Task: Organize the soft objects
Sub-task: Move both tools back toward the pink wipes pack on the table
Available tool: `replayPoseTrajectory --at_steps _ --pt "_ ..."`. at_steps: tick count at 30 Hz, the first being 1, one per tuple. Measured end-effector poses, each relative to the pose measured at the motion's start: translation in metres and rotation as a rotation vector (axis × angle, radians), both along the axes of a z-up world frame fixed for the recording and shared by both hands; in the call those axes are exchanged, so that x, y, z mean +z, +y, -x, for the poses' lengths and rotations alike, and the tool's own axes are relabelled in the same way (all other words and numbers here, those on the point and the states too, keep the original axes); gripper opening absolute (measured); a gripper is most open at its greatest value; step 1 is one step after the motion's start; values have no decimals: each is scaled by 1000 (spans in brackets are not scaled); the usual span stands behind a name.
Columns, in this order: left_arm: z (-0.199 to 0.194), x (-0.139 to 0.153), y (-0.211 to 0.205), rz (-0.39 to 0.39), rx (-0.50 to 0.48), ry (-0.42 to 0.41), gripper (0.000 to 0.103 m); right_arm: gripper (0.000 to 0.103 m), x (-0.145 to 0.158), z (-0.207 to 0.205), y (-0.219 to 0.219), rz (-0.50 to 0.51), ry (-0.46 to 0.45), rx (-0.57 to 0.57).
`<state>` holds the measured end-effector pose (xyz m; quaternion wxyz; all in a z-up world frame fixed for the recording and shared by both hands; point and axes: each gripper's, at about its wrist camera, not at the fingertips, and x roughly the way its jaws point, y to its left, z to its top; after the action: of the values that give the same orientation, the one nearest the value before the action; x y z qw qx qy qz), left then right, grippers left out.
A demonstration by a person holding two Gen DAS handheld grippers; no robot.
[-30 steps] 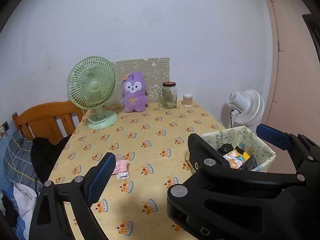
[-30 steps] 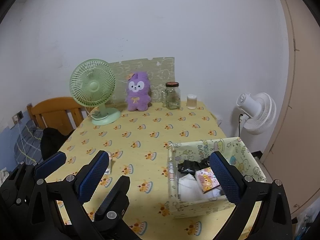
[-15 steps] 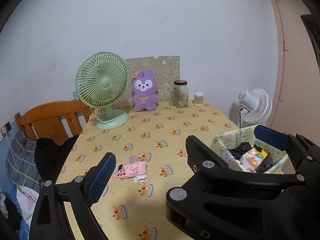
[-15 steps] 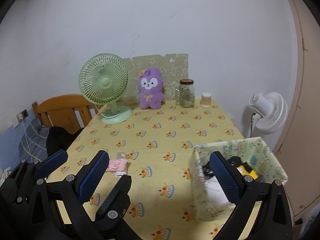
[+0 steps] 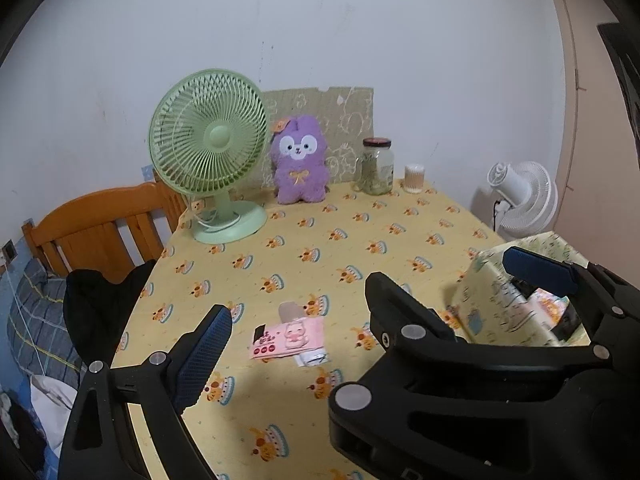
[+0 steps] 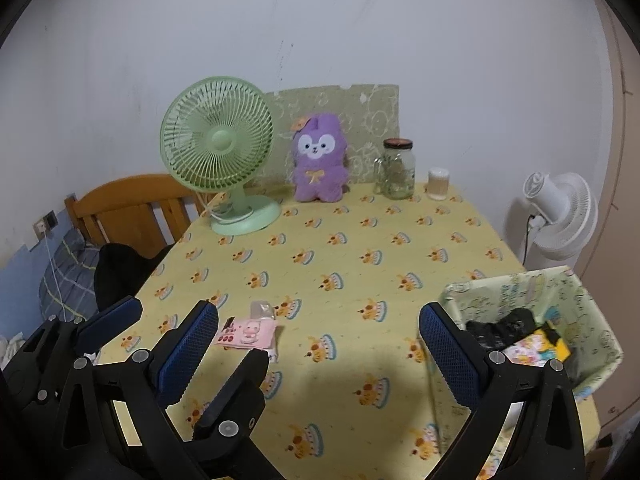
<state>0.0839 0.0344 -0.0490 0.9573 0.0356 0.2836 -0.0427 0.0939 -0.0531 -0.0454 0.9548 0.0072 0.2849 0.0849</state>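
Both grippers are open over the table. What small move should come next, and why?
Probably lower the left gripper toward the pink packet. It lies loose on the tablecloth, outside the fabric bin, and both grippers, the right gripper too, hold nothing.

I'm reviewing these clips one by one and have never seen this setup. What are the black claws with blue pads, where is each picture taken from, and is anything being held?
There is no robot arm: a person carries a two-finger gripper in each hand, and each has a wide-angle camera looking along its fingers. In the left wrist view the left gripper frames the picture, jaws wide open and empty. In the right wrist view the right gripper is also open and empty; the left one shows at its lower left.

Both look over a table with a yellow tablecloth. On it lie a pink packet near the grippers and a patterned fabric basket with soft items inside at the right. At the back stand a green fan, a purple plush toy and a glass jar.
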Motion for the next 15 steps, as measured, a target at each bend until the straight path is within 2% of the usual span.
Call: replayPoseTrajectory --at_steps 10,15 --pt "-25 -34 24 4 -8 69 93 102 -39 -28 22 -22 55 22" --pt "-39 -52 28 -25 -11 89 93 101 -57 -41 28 -19 77 21"
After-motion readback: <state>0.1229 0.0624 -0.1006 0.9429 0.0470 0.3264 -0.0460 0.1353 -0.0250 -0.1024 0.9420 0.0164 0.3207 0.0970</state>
